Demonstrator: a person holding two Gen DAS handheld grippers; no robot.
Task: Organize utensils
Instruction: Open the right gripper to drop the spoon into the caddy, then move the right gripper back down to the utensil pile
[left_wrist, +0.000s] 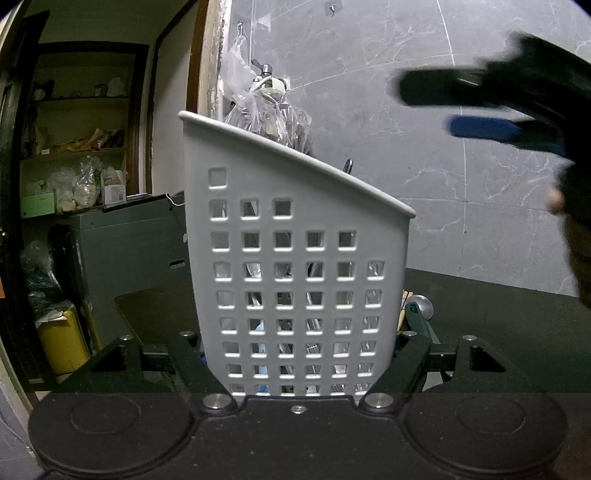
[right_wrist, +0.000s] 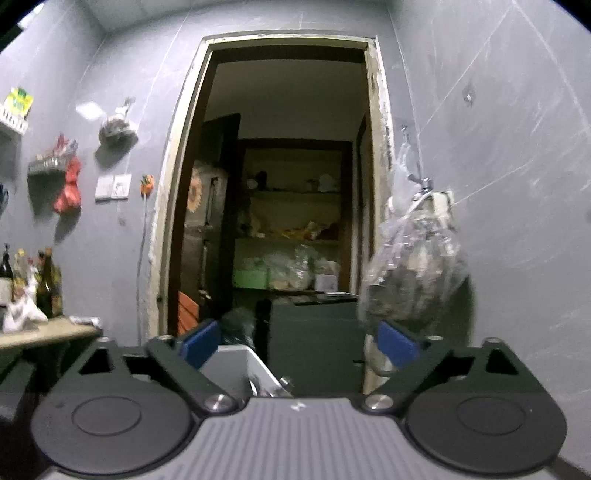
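I am clamping my left tool (left_wrist: 301, 369) on the white caddy (left_wrist: 295, 258), its two arms pressing the lower side walls while the caddy is standing upright on the dark bench (left_wrist: 498, 325) in the middle of the left wrist view. The caddy's wall is pierced with square holes, and its rim is sloping down from 11 o'clock toward 3 o'clock. Through the holes I am seeing metal utensils (left_wrist: 314, 325) standing inside, and one metal tip (left_wrist: 348, 165) is poking above the rim near the middle. At 4 o'clock of the caddy, just beside its base, a round metal spoon bowl (left_wrist: 421, 306) and some pale wooden sticks (left_wrist: 404, 306) are lying on the bench.

My right tool (left_wrist: 469, 110) is hovering at 2 o'clock in the left wrist view, blurred, with its blue pads (left_wrist: 484, 127) showing. In the right wrist view its jaws are standing wide apart with nothing between them, the pads (right_wrist: 201, 341) at 8 o'clock and 4 o'clock of the doorway (right_wrist: 288, 184) ahead. The caddy's top corner (right_wrist: 236, 365) is sitting below that tool at 6 o'clock, with utensil ends (right_wrist: 273, 387) showing inside it. A clear plastic bag (right_wrist: 413, 266) is hanging on the grey wall at 3 o'clock
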